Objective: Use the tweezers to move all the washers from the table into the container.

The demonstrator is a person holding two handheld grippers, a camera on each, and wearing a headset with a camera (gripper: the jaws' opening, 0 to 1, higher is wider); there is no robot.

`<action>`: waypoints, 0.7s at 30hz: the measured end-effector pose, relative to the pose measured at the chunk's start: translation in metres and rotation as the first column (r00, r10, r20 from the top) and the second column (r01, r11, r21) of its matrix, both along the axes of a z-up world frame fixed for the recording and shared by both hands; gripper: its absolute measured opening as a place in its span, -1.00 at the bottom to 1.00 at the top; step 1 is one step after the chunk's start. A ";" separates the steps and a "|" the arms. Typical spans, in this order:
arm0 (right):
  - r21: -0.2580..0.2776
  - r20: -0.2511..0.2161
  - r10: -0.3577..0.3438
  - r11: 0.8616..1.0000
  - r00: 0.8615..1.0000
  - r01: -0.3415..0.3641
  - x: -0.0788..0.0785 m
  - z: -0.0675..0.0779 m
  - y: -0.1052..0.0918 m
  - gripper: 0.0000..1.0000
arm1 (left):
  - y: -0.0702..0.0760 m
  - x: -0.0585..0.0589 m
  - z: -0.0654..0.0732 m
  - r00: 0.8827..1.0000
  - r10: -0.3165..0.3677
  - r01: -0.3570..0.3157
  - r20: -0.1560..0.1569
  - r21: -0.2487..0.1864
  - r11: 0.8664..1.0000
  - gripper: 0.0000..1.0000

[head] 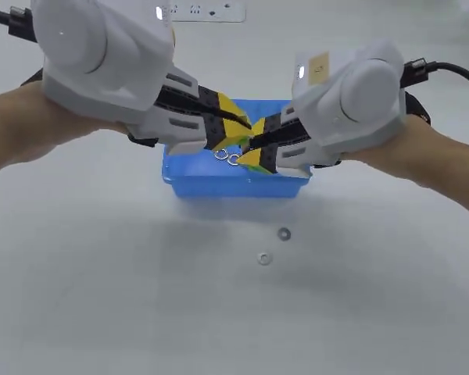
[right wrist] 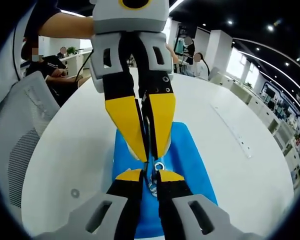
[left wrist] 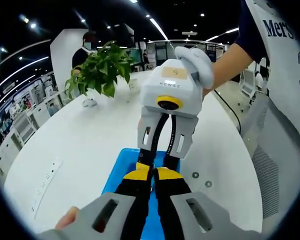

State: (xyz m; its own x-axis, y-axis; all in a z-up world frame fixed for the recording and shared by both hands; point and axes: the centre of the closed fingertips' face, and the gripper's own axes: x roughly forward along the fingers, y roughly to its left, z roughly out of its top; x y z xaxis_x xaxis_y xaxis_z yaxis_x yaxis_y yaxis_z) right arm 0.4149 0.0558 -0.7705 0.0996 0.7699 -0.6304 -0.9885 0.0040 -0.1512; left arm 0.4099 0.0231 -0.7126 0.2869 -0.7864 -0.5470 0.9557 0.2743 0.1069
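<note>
Over the blue container (head: 219,183) my left gripper (head: 242,133) and right gripper (head: 254,152) meet tip to tip. Both look shut on thin silver tweezers (right wrist: 149,142) that run between their yellow jaws. In the right gripper view a washer (right wrist: 159,166) sits at the tweezers' lower end above the container (right wrist: 187,165), with more washers (right wrist: 153,187) just below it. Washers (head: 227,157) lie inside the container. Two more washers (head: 284,233) (head: 264,258) lie on the white table in front of it, also visible as washers (left wrist: 195,175) (left wrist: 208,184) in the left gripper view.
A white power strip (head: 199,11) lies at the table's back edge. A black cable (head: 445,70) trails from the right gripper. A potted plant (left wrist: 102,67) stands on the far table end. A mesh chair (right wrist: 20,135) is beside the table, and people sit in the background.
</note>
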 end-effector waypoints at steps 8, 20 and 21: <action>0.008 0.010 0.005 1.000 1.000 -0.005 -0.001 0.006 0.000 -0.77 | 0.000 -0.005 0.008 1.000 -0.004 0.004 0.001 0.000 1.000 -0.88; 0.048 0.060 0.009 0.999 0.998 -0.011 -0.021 0.044 -0.007 -0.77 | -0.004 -0.023 0.041 0.999 -0.022 0.022 0.033 -0.023 0.999 -0.88; 0.050 0.066 0.010 0.999 0.998 -0.013 -0.024 0.047 -0.008 -0.77 | -0.003 -0.022 0.041 0.999 -0.023 0.024 0.037 -0.025 0.999 -0.88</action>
State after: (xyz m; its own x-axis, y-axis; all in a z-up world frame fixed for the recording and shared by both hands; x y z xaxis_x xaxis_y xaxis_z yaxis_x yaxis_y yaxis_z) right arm 0.3913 0.0482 -0.7235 0.1303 0.8019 -0.5830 -0.9765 0.0021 -0.2153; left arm 0.3881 0.0196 -0.6719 0.2877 -0.8069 -0.5160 0.9574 0.2550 0.1351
